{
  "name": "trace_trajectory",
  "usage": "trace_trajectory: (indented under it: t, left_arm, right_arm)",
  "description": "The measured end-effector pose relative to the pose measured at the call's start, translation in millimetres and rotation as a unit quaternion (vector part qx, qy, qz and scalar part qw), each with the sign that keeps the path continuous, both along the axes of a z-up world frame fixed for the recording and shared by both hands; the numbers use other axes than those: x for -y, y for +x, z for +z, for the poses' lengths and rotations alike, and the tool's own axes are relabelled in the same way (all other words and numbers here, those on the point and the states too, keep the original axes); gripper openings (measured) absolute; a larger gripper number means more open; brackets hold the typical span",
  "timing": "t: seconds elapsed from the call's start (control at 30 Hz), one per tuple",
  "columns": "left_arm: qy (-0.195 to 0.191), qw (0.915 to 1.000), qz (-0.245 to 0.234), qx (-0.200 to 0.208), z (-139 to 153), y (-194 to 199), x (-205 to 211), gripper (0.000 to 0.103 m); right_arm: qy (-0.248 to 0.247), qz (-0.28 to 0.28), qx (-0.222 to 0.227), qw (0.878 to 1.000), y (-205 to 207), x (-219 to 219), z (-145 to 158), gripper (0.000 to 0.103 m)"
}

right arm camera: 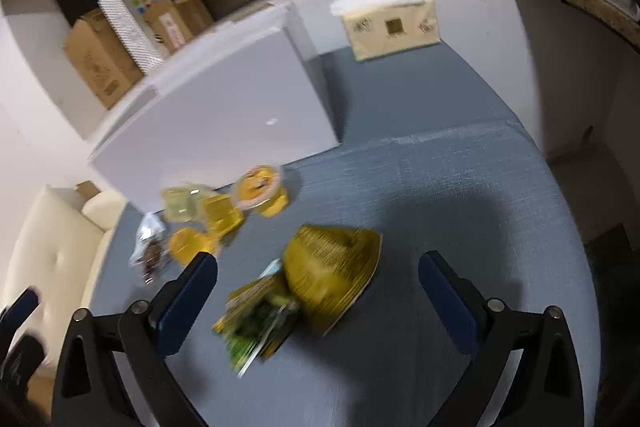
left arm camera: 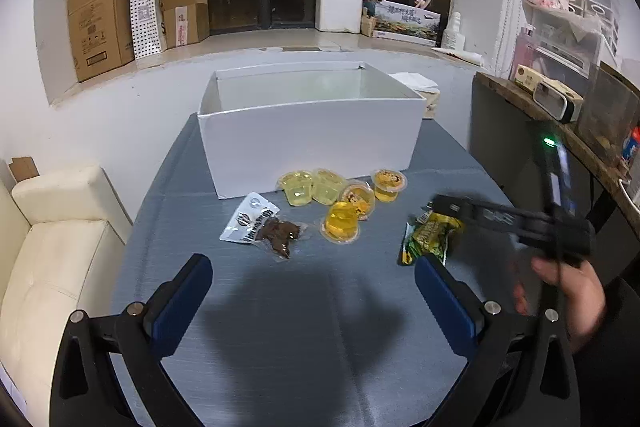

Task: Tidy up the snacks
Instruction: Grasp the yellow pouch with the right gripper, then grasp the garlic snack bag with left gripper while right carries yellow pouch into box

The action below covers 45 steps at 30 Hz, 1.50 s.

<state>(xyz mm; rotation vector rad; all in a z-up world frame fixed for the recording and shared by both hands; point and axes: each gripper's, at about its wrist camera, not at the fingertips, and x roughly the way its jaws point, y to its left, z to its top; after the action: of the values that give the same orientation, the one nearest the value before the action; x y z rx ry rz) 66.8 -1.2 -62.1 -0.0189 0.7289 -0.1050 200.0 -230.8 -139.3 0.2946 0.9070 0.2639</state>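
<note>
The yellow-green snack packets lie on the blue bench, between the spread fingers of the right tool and a little beyond their tips; that tool stands open and holds nothing. The right wrist view is blurred, so whether this is two packets or one crumpled one is hard to say. In the left wrist view the same packets sit near the right side of the bench, just under the right tool, which reaches in from the right with a hand behind it.

Left of the packets a cluster of yellow jelly cups sits just in front of the white box, and a clear packet of dark dried meat lies left of the cups. The left tool is open and empty, near of all the snacks.

Only the left wrist view looks into the open box. Only the right wrist view fully shows the tissue pack on the bench, far and right of the box.
</note>
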Motion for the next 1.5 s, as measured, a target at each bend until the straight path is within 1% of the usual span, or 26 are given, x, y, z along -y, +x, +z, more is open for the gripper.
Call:
trace_trajectory:
  t: [0.03,0.07,0.1,0.13,0.17,0.4,0.43,0.53,0.63,0.77,0.87,0.97,1.07,1.17,1.37,1.4,1.43,1.47,1.5]
  left_arm:
    - [-0.001,1.0000,-0.002,-0.003,-1.6,-0.1,1.1,0.103]
    - [-0.001,1.0000,-0.004,-0.005,-3.1,0.0,2.2,0.103]
    - [-0.002,1.0000,-0.005,-0.006,-4.9,-0.1,2.9,0.103]
    - [-0.003,0.9999,-0.006,-0.009,-6.8,0.0,3.5,0.103]
    - [-0.004,0.9999,-0.008,-0.012,-9.0,0.3,3.9,0.103]
    - [-0.007,0.9998,-0.009,-0.016,-13.1,1.5,5.6,0.103]
    - [-0.007,0.9998,-0.009,-0.016,-13.4,2.1,5.8,0.103]
    - [-0.009,0.9997,-0.010,-0.020,-16.2,5.5,7.7,0.103]
    - [-0.009,0.9994,-0.022,-0.026,-19.8,10.3,16.6,0.103]
    - [-0.004,0.9981,-0.048,-0.039,-35.1,26.0,41.5,0.103]
    - [-0.010,0.9963,-0.069,-0.050,-48.0,40.7,62.1,0.103]
    - [-0.008,0.9948,-0.086,-0.054,-58.7,55.5,80.6,0.103]
    - [0.012,0.9935,-0.097,-0.059,-72.0,73.3,103.0,0.103]
    - [0.009,0.9928,-0.097,-0.070,-80.4,86.7,112.6,0.103]
    - [-0.005,0.9920,-0.097,-0.080,-87.0,97.5,117.2,0.103]
    - [-0.007,0.9915,-0.101,-0.082,-87.9,98.9,118.2,0.097]
    - [-0.005,0.9907,-0.105,-0.086,-89.4,101.1,120.0,0.080]
    - [-0.002,0.9897,-0.107,-0.096,-92.4,103.3,121.7,0.068]
    - [0.006,0.9900,-0.105,-0.094,-93.9,103.9,123.1,0.056]
  right_arm:
    - [0.001,-0.001,-0.010,1.000,4.9,-1.8,-5.0,0.082]
    - [-0.005,0.001,-0.017,1.000,7.3,-3.9,-9.1,0.064]
    - [-0.024,0.003,-0.008,1.000,7.5,-7.7,-9.1,0.061]
    - [-0.027,0.012,-0.007,1.000,8.4,-10.5,-9.9,0.055]
    - [-0.017,0.019,-0.010,1.000,9.2,-11.0,-11.8,0.051]
    - [-0.015,0.021,0.007,1.000,3.4,-7.8,-10.1,0.049]
    - [-0.012,0.021,0.012,1.000,2.6,-7.9,-5.2,0.049]
    - [-0.016,0.022,0.046,0.999,-6.6,-3.4,18.7,0.049]
    - [-0.006,0.027,0.080,0.996,-20.9,5.2,47.2,0.049]
    - [0.000,0.036,0.113,0.993,-48.6,16.5,73.8,0.049]
    - [0.010,0.036,0.128,0.991,-69.2,28.1,86.2,0.049]
    - [0.001,0.030,0.136,0.990,-84.7,39.1,91.6,0.049]
    - [-0.002,0.016,0.141,0.990,-98.3,51.6,93.2,0.049]
    - [0.004,0.002,0.140,0.990,-109.3,67.0,94.3,0.049]
    - [0.007,-0.011,0.137,0.990,-115.7,82.1,93.4,0.049]
    - [0.008,-0.011,0.137,0.991,-116.2,82.8,92.9,0.049]
    - [0.008,-0.011,0.136,0.991,-116.2,83.0,92.4,0.049]
    - [0.009,-0.011,0.136,0.991,-116.6,83.0,91.8,0.049]
    - [0.009,-0.009,0.136,0.991,-116.7,82.3,91.3,0.049]
